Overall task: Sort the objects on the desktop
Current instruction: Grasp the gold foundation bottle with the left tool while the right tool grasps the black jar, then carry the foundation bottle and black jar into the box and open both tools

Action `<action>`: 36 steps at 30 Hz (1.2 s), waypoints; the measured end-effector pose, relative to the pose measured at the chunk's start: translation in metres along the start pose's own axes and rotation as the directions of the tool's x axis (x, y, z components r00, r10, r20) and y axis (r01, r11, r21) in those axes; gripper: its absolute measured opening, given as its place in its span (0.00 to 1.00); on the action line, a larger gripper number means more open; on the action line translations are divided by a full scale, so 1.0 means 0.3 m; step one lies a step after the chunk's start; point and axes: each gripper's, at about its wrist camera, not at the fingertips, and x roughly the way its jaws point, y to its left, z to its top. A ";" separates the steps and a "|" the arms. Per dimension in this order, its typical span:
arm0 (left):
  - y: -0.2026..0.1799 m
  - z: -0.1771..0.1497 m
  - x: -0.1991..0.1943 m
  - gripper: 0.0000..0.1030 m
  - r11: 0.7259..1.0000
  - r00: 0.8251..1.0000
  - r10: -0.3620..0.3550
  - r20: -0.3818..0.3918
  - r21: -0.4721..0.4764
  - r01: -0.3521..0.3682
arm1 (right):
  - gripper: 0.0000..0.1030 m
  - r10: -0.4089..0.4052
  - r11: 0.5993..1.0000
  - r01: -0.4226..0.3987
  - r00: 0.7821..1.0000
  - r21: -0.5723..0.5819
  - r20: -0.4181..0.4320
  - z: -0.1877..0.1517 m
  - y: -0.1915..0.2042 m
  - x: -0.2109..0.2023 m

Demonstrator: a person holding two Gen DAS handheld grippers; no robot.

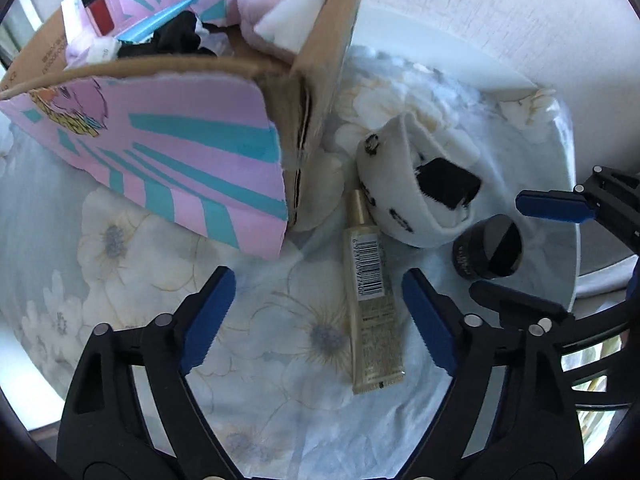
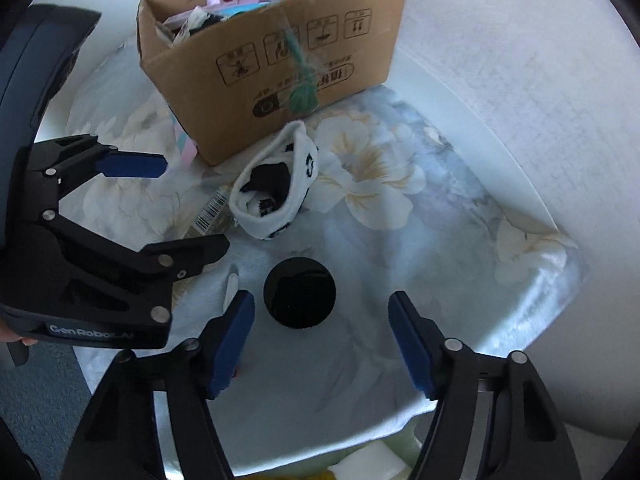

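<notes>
A gold cream tube [image 1: 370,300] with a barcode lies on the floral cloth between the fingers of my open left gripper [image 1: 320,316]. A white sock with black marks [image 1: 416,192] lies just beyond it. A small black jar [image 1: 488,246] stands to the right. In the right wrist view the black jar [image 2: 300,298] sits just ahead of my open, empty right gripper [image 2: 320,340], with the sock [image 2: 276,196] beyond. The cardboard box [image 2: 280,56] holds several items. My left gripper also shows in the right wrist view [image 2: 180,208], over the tube [image 2: 210,212].
The box's pink and teal flap [image 1: 180,168] hangs open toward the left gripper. A red lipstick [image 1: 94,0] stands in the box. The floral cloth [image 2: 440,240] covers a round white table, its edge [image 2: 520,184] near on the right.
</notes>
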 end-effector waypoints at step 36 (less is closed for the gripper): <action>0.006 -0.166 -0.115 0.20 0.986 1.000 -0.026 -0.007 0.167 0.027 | 0.32 0.031 1.000 -0.031 0.999 0.005 -0.009 -0.003 0.009 -0.014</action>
